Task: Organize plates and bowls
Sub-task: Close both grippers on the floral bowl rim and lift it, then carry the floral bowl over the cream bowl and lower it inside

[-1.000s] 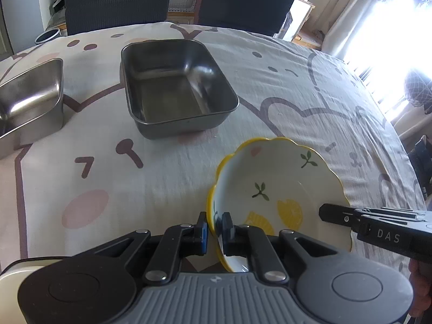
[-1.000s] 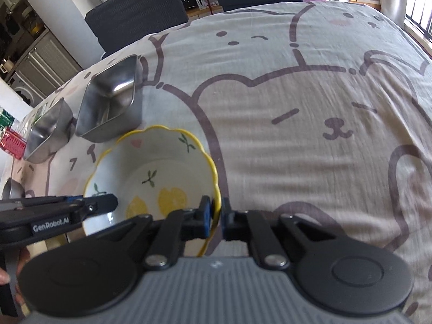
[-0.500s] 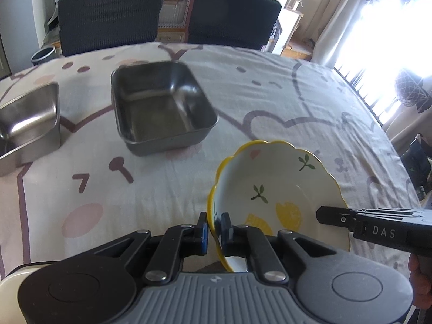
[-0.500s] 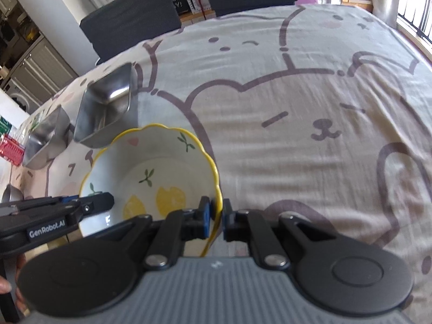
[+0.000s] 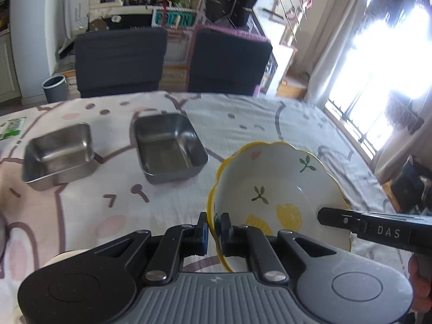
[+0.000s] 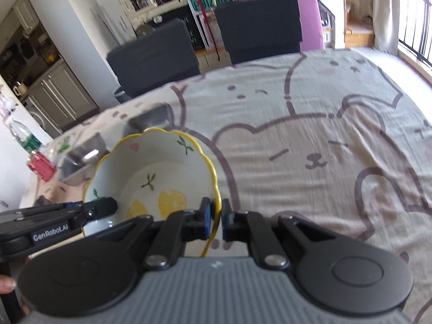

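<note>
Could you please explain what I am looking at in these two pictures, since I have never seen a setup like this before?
There is no robot here: a person holds a two-finger gripper in each hand, and a fisheye camera on each looks along its fingers. One picture is from the left gripper, the other from the right gripper. Both are shut on opposite edges of the same yellow-rimmed ceramic bowl, painted with lemon slices and leaves, and each view shows the other gripper at the far edge. Beyond it, two empty steel trays sit on a table under a cartoon-bear tablecloth. Two dark chairs stand behind.
</note>
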Demonstrator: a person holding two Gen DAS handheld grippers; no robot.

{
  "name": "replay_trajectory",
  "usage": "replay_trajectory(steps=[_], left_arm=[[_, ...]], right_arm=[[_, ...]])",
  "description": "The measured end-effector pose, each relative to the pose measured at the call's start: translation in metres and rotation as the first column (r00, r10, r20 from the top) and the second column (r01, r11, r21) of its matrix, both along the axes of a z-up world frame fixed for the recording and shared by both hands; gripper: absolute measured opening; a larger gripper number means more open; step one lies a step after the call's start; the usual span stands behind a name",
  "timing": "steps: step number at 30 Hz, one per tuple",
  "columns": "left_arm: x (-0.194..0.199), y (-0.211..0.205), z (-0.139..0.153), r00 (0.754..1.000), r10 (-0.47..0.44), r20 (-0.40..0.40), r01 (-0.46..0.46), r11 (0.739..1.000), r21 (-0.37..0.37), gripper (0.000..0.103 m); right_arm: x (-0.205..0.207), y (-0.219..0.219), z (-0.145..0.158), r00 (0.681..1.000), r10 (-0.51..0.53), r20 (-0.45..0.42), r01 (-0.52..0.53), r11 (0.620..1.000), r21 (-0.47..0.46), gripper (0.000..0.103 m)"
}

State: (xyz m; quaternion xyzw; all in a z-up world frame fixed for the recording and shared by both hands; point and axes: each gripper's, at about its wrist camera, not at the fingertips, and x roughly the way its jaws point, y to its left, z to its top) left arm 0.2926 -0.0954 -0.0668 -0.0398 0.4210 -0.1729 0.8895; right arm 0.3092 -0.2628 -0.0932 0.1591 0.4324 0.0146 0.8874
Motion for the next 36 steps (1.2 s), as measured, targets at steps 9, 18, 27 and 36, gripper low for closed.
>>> replay_trajectory(steps=[9, 18, 27, 36], left_arm=[[-0.040, 0.039, 0.032, 0.995, 0.067, 0.071, -0.066, 0.998, -0.021, 0.009], [-0.065, 0.093, 0.044, 0.980, 0.168, 0.108, -0.165, 0.986, -0.037, 0.008], [-0.082, 0.141, 0.043, 0.963, 0.255, 0.091, -0.256, 0.967, -0.005, 0.008], [-0.082, 0.158, 0.025, 0.961, 0.277, 0.019, -0.277, 0.960, 0.024, 0.009]], right_arm=[[-0.038, 0.031, 0.036, 0.993, 0.049, 0.108, -0.052, 0.998, 0.028, 0.008], [-0.046, 0.076, 0.045, 0.982, 0.114, 0.150, -0.124, 0.991, 0.055, 0.008], [-0.039, 0.123, 0.038, 0.970, 0.210, 0.119, -0.219, 0.973, 0.070, 0.008], [-0.034, 0.147, 0.028, 0.963, 0.267, 0.042, -0.269, 0.962, 0.050, 0.009]])
